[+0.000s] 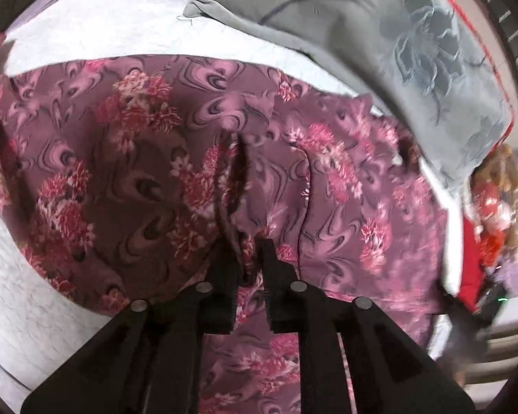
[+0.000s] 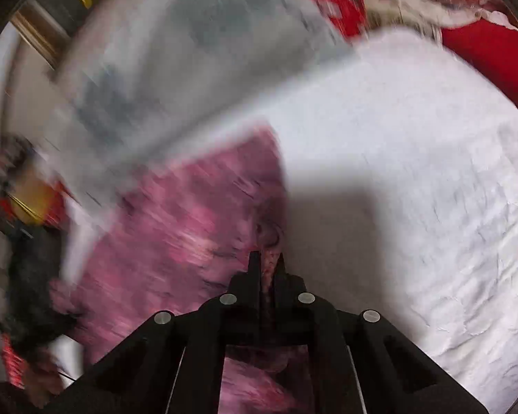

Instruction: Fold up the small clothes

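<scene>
A purple garment with pink and red flowers (image 1: pixel 162 145) lies spread over a white bedsheet (image 1: pixel 96 31). My left gripper (image 1: pixel 247 252) is shut on a bunched fold of the garment near its middle, with cloth pinched between the black fingers. In the right wrist view the same garment (image 2: pixel 190 214) shows blurred at the lower left. My right gripper (image 2: pixel 267 258) is shut on an edge of it, with a strip of the cloth between the fingers, above the white sheet (image 2: pixel 414 172).
A grey pillow with a blue flower print (image 1: pixel 380 45) lies at the far right of the bed. Red cloth and a doll-like toy (image 1: pixel 493 200) sit at the right edge. Red items (image 2: pixel 493 48) lie beyond the sheet.
</scene>
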A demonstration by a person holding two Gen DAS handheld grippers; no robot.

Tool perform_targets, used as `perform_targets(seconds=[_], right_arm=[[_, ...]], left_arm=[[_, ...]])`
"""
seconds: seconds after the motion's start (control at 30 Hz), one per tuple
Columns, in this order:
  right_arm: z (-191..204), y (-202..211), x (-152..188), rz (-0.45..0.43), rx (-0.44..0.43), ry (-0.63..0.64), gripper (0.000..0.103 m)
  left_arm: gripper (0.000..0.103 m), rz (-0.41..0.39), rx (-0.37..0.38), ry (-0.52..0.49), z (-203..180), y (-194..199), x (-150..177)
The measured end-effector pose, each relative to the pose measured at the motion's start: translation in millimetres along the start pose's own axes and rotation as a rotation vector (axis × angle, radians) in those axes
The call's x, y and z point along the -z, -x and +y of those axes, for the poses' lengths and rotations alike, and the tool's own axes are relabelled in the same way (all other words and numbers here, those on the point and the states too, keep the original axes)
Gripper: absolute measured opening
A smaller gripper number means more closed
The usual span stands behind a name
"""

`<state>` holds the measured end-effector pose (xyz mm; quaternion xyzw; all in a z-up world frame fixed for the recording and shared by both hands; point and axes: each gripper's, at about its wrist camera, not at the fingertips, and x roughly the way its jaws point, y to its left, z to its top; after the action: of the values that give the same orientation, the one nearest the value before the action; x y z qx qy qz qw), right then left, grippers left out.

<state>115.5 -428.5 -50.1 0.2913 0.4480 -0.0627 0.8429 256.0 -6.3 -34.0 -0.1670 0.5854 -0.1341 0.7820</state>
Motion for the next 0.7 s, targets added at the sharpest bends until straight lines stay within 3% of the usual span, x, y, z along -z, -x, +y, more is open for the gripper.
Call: perform_targets(seconds=[0.07, 0.13, 0.2, 0.27, 0.37, 0.43, 0.57, 0.7], right_arm=[[7, 20, 0, -0.07, 0.039, 0.009, 0.016], [21, 34, -1, -0.122, -0.024, 0.041, 0.016], [43, 38, 0, -0.135, -0.064, 0.083, 0.017], [68, 28, 5, -0.1, -0.097, 0.14, 0.025], [98, -2, 20, -0.006, -0.056, 0.216, 0.026], [113, -17, 28, 0.043, -0.048, 0.23, 0.026], [167, -31, 37, 0.035, -0.171, 0.242, 0.027], [228, -54, 49, 0.064, -0.244, 0.295, 0.027]], left_arm=[[0.011, -0.033, 0.051, 0.048, 8, 16, 0], [0.012, -0.081, 0.086, 0.049, 9, 31, -1], [0.018, -0.087, 0.071, 0.019, 1, 32, -4], [0.026, -0.074, 0.029, -0.003, -4, 20, -4], [0.027, -0.008, -0.023, -0.004, 0, -10, -1], [0.027, -0.024, 0.024, 0.015, 8, -6, 1], [0.029, -0.031, 0.098, 0.058, 31, 20, -4], [0.047, -0.113, 0.094, 0.104, 77, 58, -15]])
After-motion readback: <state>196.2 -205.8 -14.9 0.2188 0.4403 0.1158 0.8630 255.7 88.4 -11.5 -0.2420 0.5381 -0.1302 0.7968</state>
